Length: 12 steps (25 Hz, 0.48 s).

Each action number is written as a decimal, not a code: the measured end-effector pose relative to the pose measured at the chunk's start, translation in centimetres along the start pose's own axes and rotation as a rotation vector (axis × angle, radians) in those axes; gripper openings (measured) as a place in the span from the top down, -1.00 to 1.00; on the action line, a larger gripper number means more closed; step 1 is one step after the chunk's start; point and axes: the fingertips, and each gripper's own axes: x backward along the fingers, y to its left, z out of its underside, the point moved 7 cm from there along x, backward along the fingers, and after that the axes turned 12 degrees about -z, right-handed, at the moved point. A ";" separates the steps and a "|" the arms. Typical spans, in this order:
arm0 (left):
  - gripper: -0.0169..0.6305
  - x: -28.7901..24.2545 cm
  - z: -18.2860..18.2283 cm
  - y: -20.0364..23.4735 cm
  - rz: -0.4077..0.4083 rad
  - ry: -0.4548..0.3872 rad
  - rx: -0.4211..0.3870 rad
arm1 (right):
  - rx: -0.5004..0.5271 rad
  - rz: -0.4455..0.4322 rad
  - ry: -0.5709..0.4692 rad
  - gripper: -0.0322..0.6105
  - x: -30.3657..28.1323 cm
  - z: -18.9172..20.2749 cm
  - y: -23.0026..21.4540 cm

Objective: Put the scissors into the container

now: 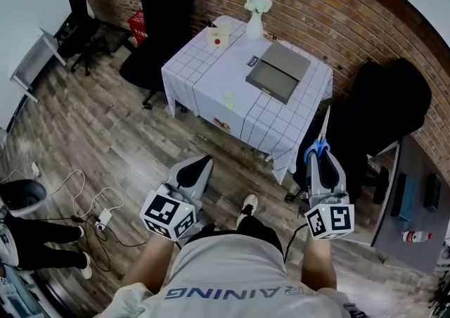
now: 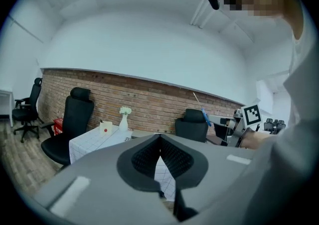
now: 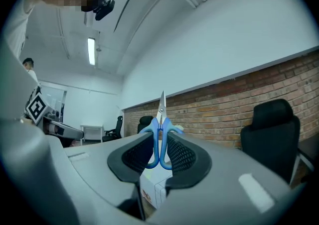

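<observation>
Holding blue-handled scissors by the handles, blades pointing ahead, in the right hand-held gripper, well apart from the grey container on the checked-cloth bench, with the left hand-held gripper pressed together on nothing.

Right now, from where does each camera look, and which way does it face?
Head view: on the person's head, looking steeply down at the table and floor; shows shirt, shoe, left gripper, right gripper.
Left gripper view: on the left gripper, facing the brick wall; its shut jaws fill the foreground.
Right gripper view: on the right gripper, looking level toward the wall; its jaws hold the scissors.
Shared: head and left gripper views both show the table, vase and scissors.
</observation>
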 end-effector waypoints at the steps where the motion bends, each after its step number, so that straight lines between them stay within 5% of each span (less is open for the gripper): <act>1: 0.95 -0.8 -0.4 0.3 -0.012 0.000 0.000 | -0.001 -0.016 -0.006 0.58 -1.0 -0.1 -0.5; 12: 0.95 -11.0 -4.3 -1.5 -0.022 -0.020 -0.043 | -0.055 -0.043 -0.037 0.58 -7.3 -0.5 -10.4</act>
